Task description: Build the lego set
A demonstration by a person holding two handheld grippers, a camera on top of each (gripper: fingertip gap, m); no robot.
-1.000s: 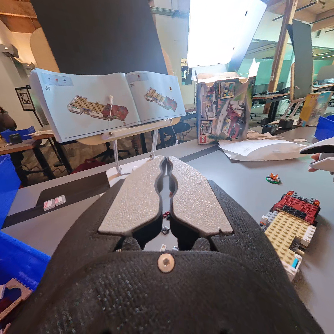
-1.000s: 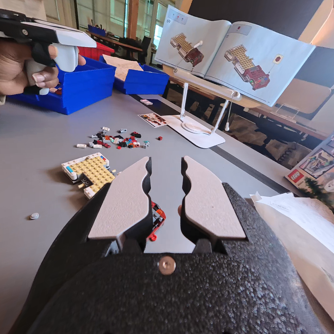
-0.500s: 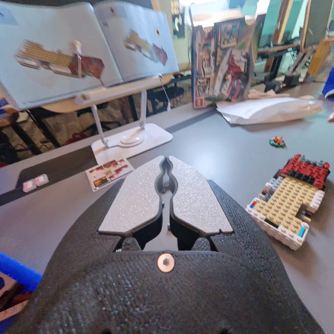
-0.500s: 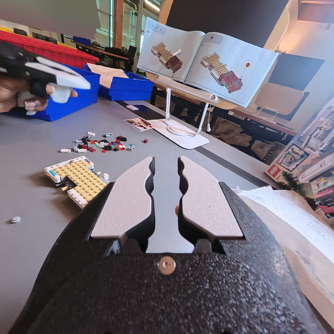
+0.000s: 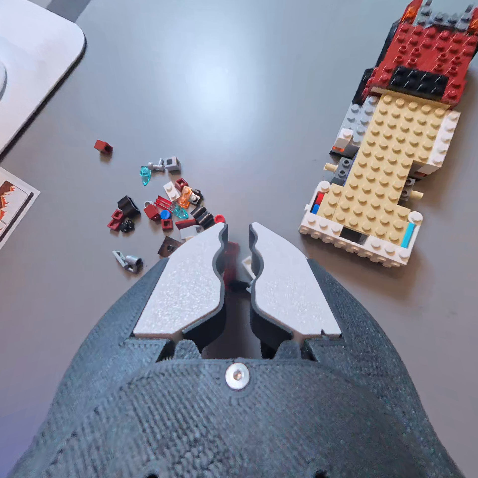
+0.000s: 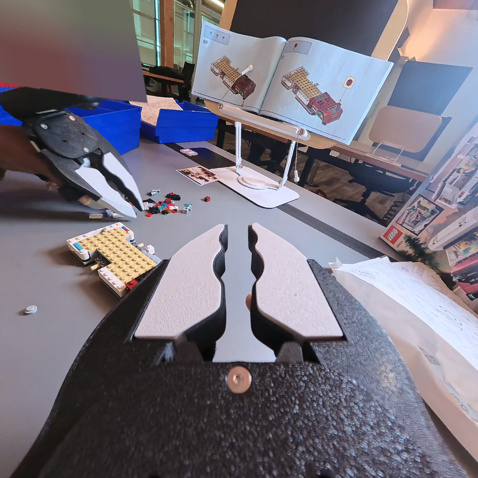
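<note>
Left gripper (image 5: pixel 238 229), jaws slightly parted and gripping nothing, hovers over a dark red brick (image 5: pixel 231 258) seen between its fingers beside the loose brick pile (image 5: pixel 165 207); right gripper (image 6: pixel 238 230), likewise slightly open and empty, stands above bare table (image 6: pixel 232 207).

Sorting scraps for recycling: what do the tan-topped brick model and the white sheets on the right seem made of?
Brick model: apparently hard moulded plastic, with crisp studs and a slight sheen. White sheets: likely thin paper, matte, creased and curling at the edge.
</note>
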